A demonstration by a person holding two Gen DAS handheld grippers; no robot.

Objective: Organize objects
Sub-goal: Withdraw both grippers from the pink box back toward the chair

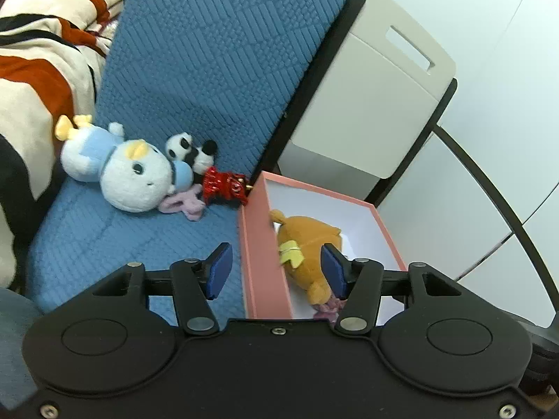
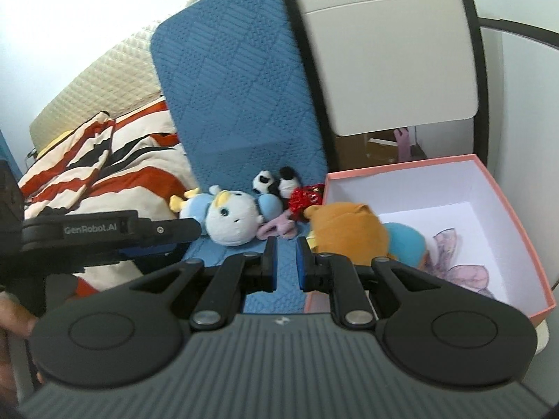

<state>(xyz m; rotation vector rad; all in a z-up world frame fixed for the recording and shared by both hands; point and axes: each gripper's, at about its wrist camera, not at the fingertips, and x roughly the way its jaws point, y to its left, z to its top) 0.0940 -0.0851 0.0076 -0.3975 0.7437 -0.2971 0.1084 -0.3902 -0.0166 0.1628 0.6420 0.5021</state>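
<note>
A pink box (image 1: 265,244) with a white inside stands on the blue quilted seat (image 1: 115,230). An orange plush (image 1: 307,244) lies in it, on a blue plush (image 2: 407,241) and a pink winged toy (image 2: 464,265). My left gripper (image 1: 277,270) is open and empty, its jaws either side of the box's left wall. On the seat lie a white-and-blue plush (image 1: 129,171), a panda (image 1: 192,152), a red shiny toy (image 1: 225,186) and a pink toy (image 1: 185,206). My right gripper (image 2: 284,265) is empty with jaws a narrow gap apart, over the seat beside the box (image 2: 489,188).
A striped red, cream and black blanket (image 1: 38,80) lies at the left. A blue quilted cushion (image 1: 216,59) stands upright behind the toys. A beige cabinet panel (image 1: 370,104) is behind the box. My left gripper's arm (image 2: 104,234) shows in the right wrist view.
</note>
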